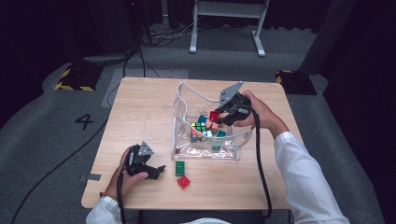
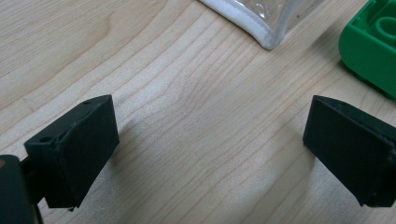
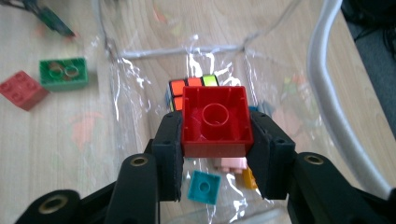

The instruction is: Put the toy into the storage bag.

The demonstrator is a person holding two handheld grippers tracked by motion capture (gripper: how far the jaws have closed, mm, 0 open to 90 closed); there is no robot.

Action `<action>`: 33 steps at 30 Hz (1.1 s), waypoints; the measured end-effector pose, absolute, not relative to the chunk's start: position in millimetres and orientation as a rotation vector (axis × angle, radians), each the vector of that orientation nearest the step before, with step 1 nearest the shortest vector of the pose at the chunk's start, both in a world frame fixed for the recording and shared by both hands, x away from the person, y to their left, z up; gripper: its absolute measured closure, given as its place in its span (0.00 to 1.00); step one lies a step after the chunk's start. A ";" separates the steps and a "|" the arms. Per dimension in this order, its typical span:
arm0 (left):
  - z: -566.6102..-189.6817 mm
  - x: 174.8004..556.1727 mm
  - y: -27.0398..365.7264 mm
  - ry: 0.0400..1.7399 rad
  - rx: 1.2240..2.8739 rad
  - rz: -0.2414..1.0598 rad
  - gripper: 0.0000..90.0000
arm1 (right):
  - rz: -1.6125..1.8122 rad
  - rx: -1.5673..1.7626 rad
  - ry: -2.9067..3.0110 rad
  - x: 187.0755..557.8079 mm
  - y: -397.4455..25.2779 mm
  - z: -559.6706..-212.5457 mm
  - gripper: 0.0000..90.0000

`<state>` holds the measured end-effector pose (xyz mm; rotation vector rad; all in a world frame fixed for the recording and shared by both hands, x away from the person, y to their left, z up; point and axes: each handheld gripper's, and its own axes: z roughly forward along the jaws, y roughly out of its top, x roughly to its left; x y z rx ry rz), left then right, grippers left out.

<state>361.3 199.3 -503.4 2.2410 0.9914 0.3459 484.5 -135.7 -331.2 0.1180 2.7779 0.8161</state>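
Note:
My right gripper (image 3: 215, 140) is shut on a red brick (image 3: 215, 122), hollow underside up, held above the clear plastic bag (image 1: 182, 103); in the high view the gripper (image 1: 219, 115) and red brick (image 1: 214, 115) hang over the bag's open top. Inside the bag lie a colour cube (image 1: 199, 129), teal bricks (image 3: 204, 186) and a pink brick (image 3: 232, 164). My left gripper (image 2: 210, 154) stands open low over bare wood near the front left (image 1: 154, 171). A green brick (image 1: 180, 168) and another red brick (image 1: 183, 182) lie on the table just right of it.
The wooden table (image 1: 140, 112) has free room on its left half. The bag's white handle (image 3: 327, 93) arcs beside my right gripper. The bag's corner (image 2: 268, 39) and the green brick (image 2: 371, 49) lie ahead of my left gripper. Cables and a white stand sit on the floor beyond.

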 end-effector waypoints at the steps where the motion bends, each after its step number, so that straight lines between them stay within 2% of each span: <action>1: -503.4 361.3 199.3 0.992 2.241 0.346 0.04 | 0.801 0.126 2.784 485.6 -135.9 -332.6 0.66; 20: -503.4 361.4 199.4 0.991 2.241 0.345 0.04 | 0.566 0.232 2.842 496.1 -178.0 -345.8 0.66; 33: -503.4 361.4 199.4 0.992 2.241 0.345 0.04 | 0.537 0.250 2.835 496.1 -185.3 -344.5 0.66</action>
